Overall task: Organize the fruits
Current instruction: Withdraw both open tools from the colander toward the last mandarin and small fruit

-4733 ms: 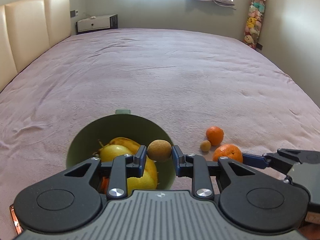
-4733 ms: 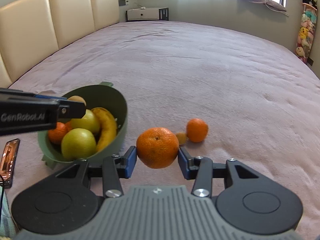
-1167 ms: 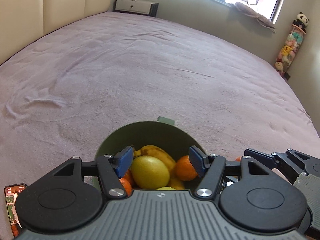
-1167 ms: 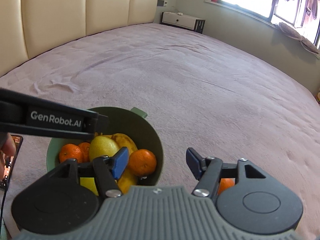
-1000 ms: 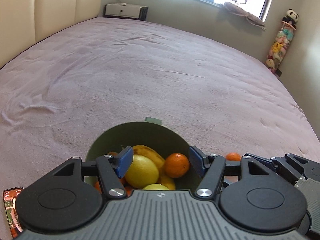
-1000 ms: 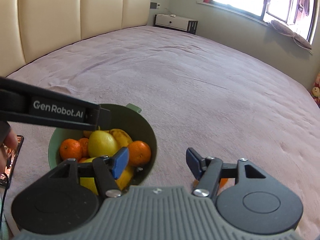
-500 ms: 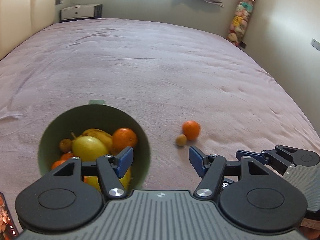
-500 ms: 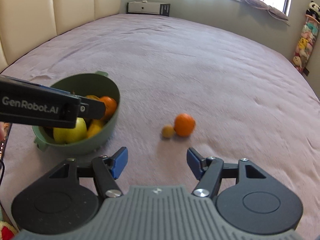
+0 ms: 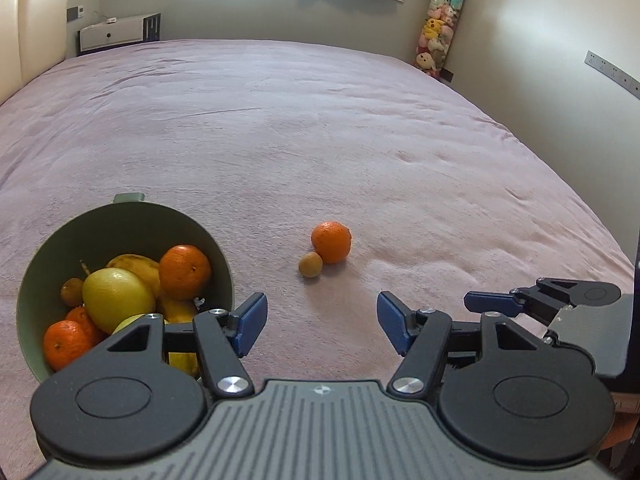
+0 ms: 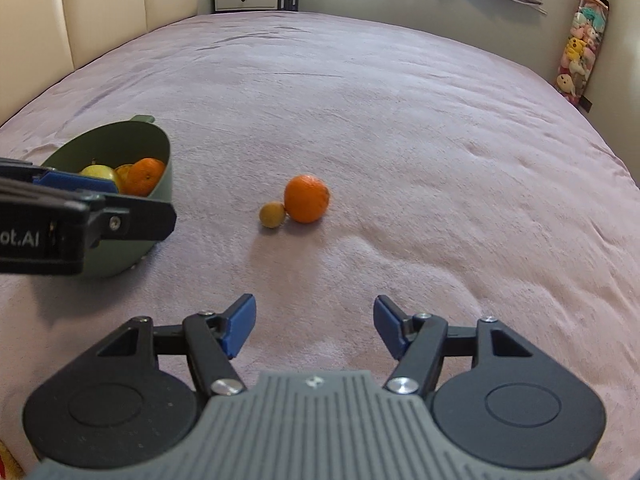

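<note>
The left gripper [image 9: 322, 322] has its two blue fingers [image 9: 250, 322] spread wide apart, and nothing is between them. It hangs over the pink bed cover [image 9: 280, 140]. The right gripper [image 10: 314, 326] is the same: its blue fingers [image 10: 238, 324] are far apart and hold nothing.

In the left wrist view, a green bowl [image 9: 120, 222] sits at about 9 o'clock from the left gripper, just beside its left finger. The bowl is full of fruit. An orange [image 9: 185, 266] sits on top near the right side of the bowl. A big yellow-green fruit [image 9: 118, 300] lies next to it, touching it. A banana [image 9: 134, 264] peeks out behind them. Two smaller oranges [image 9: 64, 344] lie low at the left side of the bowl, and a small brown fruit [image 9: 72, 292] sits by the bowl's left wall.

Two fruits are out on the bed cover, not in the bowl. One is a loose orange [image 9: 331, 242] at about 12 o'clock from the left gripper. A little yellow-brown fruit [image 9: 310, 265] touches it at its 8 o'clock side.

In the right wrist view, the same loose orange and little fruit lie at 12 o'clock from the right gripper, well apart from it. The bowl is at 10 o'clock, partly hidden behind the left gripper.

A white cabinet [image 9: 116, 36] and a stack of soft toys [image 9: 440, 28] stand by the far wall.
</note>
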`<state>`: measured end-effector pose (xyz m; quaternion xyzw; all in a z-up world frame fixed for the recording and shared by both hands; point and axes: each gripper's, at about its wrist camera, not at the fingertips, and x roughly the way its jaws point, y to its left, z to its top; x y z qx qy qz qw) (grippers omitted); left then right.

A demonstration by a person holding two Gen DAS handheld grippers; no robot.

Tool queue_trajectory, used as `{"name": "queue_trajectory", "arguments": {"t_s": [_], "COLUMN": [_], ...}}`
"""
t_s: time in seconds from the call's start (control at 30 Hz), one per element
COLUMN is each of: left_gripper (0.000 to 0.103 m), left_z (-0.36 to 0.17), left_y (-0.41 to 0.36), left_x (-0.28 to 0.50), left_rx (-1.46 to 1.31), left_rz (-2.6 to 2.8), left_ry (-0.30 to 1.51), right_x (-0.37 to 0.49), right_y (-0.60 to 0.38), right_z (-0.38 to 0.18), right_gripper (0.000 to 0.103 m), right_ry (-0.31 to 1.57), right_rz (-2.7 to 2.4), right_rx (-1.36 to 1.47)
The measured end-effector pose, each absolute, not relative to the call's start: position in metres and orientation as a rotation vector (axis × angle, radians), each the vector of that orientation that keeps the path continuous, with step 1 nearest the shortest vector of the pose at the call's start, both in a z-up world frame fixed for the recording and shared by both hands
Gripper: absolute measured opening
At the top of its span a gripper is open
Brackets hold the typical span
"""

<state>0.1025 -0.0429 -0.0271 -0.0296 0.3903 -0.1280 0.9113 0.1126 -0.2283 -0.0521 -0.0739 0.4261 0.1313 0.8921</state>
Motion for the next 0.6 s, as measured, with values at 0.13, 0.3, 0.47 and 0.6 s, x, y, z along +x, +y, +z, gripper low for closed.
{"name": "queue_trajectory", "arguments": {"t_s": [0.13,0.3,0.47,0.6], "left_gripper": [0.074,0.07,0.064,0.059], "left_z": [-0.034,-0.044,-0.056,-0.065], "left_y": [-0.05,-0.065,-0.081,-0.096], "left_x": [0.104,0.106,0.111,0.119], "left_rx": [-0.02,0.093,0.194,0.257], "left_rz": [-0.264,-0.265,-0.258,-0.261], "left_ry": [0.798,0.788,0.788,0.78], "right_x": [0.121,0.136,0.15,0.159], "right_y": [-0.235,-0.243,-0.25,-0.253], "right_z": [-0.056,-0.058,-0.062,-0.064], "right_gripper": [0.063,0.061,0.051,0.046], "right_ry": [0.876,0.856,0.861,0.874], "right_rz": [0.239,0.208,0.202,0.215], "right_rx": [-0.135,-0.095,-0.03,0.001]}}
